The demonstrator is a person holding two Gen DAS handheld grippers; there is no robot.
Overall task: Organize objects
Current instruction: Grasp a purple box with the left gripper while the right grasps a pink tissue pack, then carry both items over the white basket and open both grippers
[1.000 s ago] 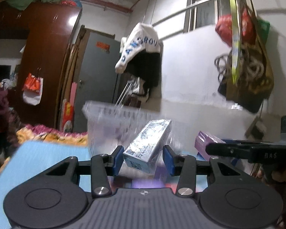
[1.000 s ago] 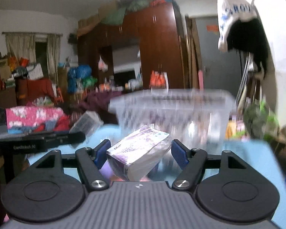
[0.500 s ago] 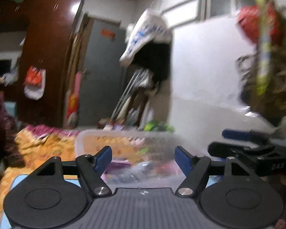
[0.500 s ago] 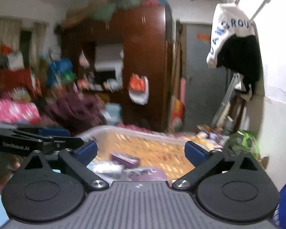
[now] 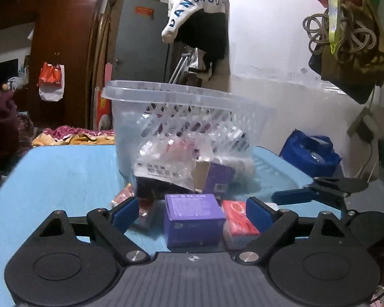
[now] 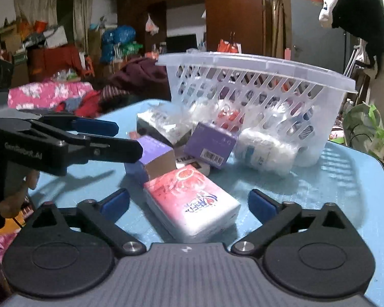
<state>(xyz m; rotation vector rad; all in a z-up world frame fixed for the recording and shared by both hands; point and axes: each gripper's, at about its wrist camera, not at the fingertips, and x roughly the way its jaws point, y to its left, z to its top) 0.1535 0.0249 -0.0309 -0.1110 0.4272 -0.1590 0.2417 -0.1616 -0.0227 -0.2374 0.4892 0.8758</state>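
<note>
One clear slotted basket (image 5: 187, 107) on the blue surface (image 5: 64, 174), tipped toward the cameras with its contents spilled out in front. Two purple boxes: one purple box (image 5: 194, 218) nearest the left tongs, a second purple box (image 6: 211, 143) right at the basket mouth. One pink tissue pack (image 6: 192, 202) lies flat on the surface in front of the basket. At least two clear-wrapped packs, one wrapped pack (image 6: 266, 151) against the basket's lower edge, another wrapped pack (image 5: 163, 168) over a dark item; more small items sit inside the basket, count unclear.

Left tongs (image 5: 192, 212) low and level over the surface, spread wide, gripping nothing; the purple box sits between the two blue pads, touching neither. Right tongs (image 6: 189, 202) also low, spread wide and empty; the pink tissue pack lies between its pads, apart from both. From the right view, the left tongs (image 6: 71, 138) come in on the near side of the basket, beside the purple boxes.
</note>
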